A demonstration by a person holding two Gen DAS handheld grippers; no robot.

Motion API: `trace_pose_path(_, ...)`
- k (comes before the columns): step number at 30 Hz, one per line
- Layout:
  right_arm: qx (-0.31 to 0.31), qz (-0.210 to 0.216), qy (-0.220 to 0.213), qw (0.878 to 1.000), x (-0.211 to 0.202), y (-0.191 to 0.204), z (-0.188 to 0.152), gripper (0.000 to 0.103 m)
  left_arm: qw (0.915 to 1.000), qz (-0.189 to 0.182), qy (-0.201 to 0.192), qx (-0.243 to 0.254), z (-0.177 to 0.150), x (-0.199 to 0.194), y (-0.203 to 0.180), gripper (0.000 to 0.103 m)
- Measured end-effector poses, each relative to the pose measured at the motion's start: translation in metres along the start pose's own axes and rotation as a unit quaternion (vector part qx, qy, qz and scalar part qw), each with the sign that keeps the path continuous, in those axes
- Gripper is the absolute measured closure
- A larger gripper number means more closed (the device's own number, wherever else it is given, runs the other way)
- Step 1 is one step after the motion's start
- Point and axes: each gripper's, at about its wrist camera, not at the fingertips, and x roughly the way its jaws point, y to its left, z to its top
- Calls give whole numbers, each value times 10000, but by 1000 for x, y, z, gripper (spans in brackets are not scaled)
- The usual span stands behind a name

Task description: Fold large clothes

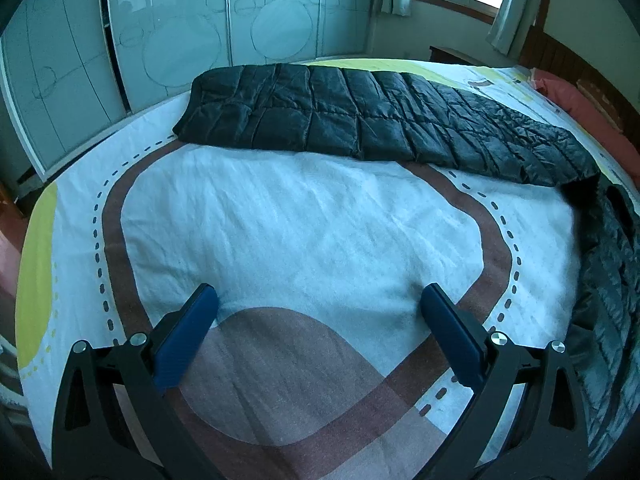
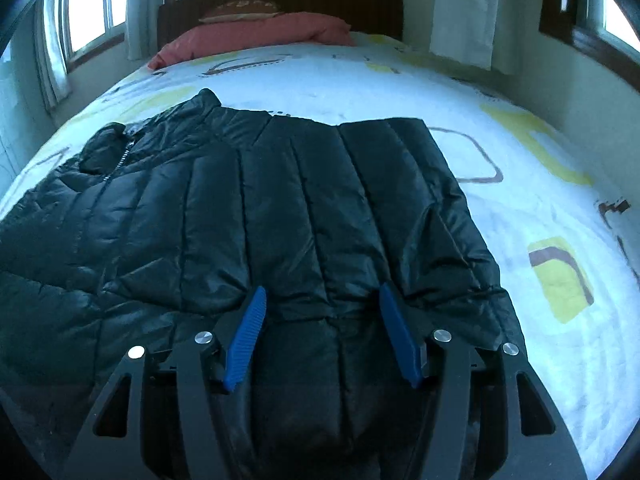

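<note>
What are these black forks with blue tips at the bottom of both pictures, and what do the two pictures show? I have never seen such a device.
They are two hand-held grippers; a person carries one in each hand. Each has a wide-angle camera looking along its two fingers, so each picture is one gripper's own view. The left gripper is open above the patterned bed sheet and holds nothing. The right gripper hangs over a black padded jacket spread on the bed; its jaws stand apart and do not pinch the cloth. One long part of the jacket also shows in the left view. A pink pillow lies at the headboard.
</note>
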Motion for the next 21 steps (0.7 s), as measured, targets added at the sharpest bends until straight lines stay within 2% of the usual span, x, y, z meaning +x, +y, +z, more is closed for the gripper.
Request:
trace_pose_path(3,116,141,-62,9998,-5,-7,-6,43,9999,-100,99,-69,3,0,4,2)
trace_pose_path(5,209,258,-119,9994,-9,-10,-12,43,9990,-359,138,-213,8,-3,12,2)
trace_pose_path(7,248,317,-154,9991,-9,-12,-13,42,9928,-928,-39,-755,17,-6,34,2)
trace_pose_path(10,228,309,-175,9991,-9,-11,-13,42,9819,-1369,-207,-1293,36,9,64,2)
trace_pose_path(13,242,334,-193,9990,-10,-12,-14,41,9759,-1446,-417,-1579,64,35,83,2)
trace_pose_path(15,230,334,-206,9990,-10,-11,-14,40,9675,-1587,-507,-1902,82,48,94,2)
trace_pose_path(19,190,299,-232,9991,-11,-10,-14,40,9549,-1595,-690,-2408,111,70,112,2)
trace_pose_path(20,184,296,-236,9991,-11,-10,-14,40,9513,-1558,-752,-2550,113,69,113,6)
trace_pose_path(21,181,295,-240,9991,-11,-10,-14,40,9516,-1394,-775,-2626,115,68,112,13)
